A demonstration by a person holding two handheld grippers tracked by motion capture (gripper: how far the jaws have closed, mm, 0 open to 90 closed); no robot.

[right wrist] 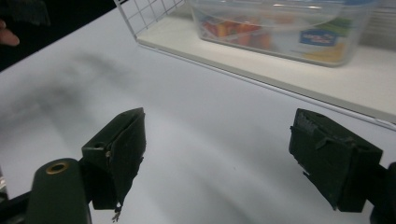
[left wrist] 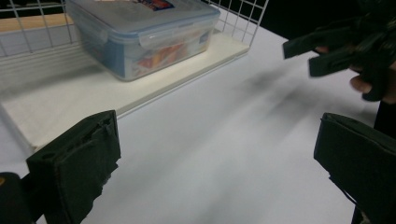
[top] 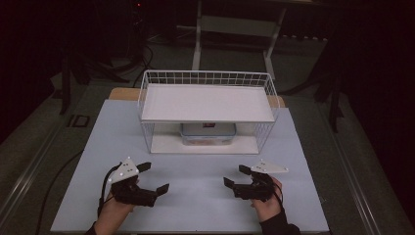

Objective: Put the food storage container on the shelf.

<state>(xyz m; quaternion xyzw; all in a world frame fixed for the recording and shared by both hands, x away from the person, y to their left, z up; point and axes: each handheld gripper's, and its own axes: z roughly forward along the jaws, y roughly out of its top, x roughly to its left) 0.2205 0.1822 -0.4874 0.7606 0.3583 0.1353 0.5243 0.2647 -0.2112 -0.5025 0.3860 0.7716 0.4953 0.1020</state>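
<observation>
A white wire rack (top: 147, 93) stands at the back middle of the table, with an upper shelf and a lower board (left wrist: 56, 102). On the lower board (right wrist: 327, 79) sits a clear lidded food box (top: 208, 133) with colourful contents (left wrist: 140, 32) (right wrist: 280, 28). My left gripper (top: 156, 176) (left wrist: 215, 154) hovers over the near left of the table, open, with nothing between its jaws. My right gripper (top: 234, 175) (right wrist: 224, 149) is over the near right, also open and empty. Both point inward towards the rack's front. In the left gripper view, the right gripper (left wrist: 322, 51) appears at the top right.
A pale sheet (top: 195, 205) covers the table, with bare room between the grippers and the rack. A wooden table edge (top: 122, 93) peeks out behind the rack. A metal stand (top: 235, 29) stands on the dark floor behind, and a cable (top: 54, 181) runs along the floor at left.
</observation>
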